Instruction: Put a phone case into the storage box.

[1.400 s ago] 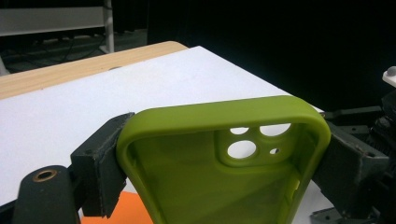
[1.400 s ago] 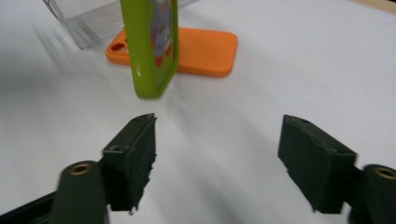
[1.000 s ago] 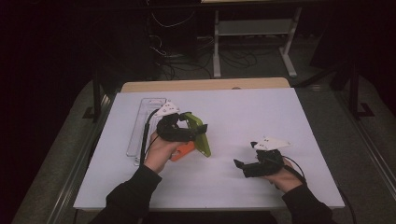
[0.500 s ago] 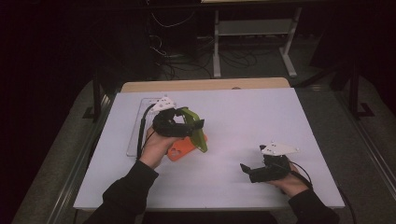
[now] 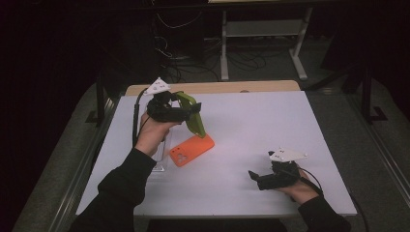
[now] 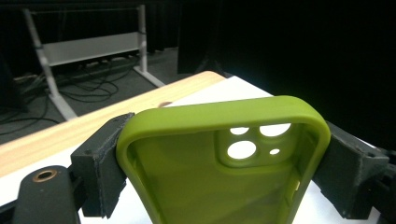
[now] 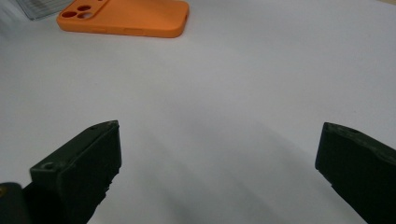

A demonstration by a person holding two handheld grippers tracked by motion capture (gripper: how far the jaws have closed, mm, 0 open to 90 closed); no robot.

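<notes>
My left gripper [image 5: 191, 113] is shut on a green phone case [image 5: 192, 115], held up above the white table [image 5: 270, 125] at its back left. In the left gripper view the green phone case [image 6: 224, 163] sits clamped across its width between the two black pads [image 6: 100, 172], its hollow inside and camera holes facing the camera. An orange phone case [image 5: 192, 150] lies flat on the table just below and in front of it. My right gripper [image 5: 256, 179] rests open near the front right edge, pointing left; the orange phone case [image 7: 123, 17] lies far ahead of its jaws.
A clear flat tray [image 5: 162, 154] lies at the table's left side, partly hidden by the person's left hand. A wooden strip [image 5: 212, 87] runs along the table's far edge. Behind it stand a metal frame [image 5: 261, 29] and floor cables.
My left gripper has lifted the green case up and away toward the back, uncovering the orange case on the table. My right gripper drifted slightly right and nearer the front edge.
</notes>
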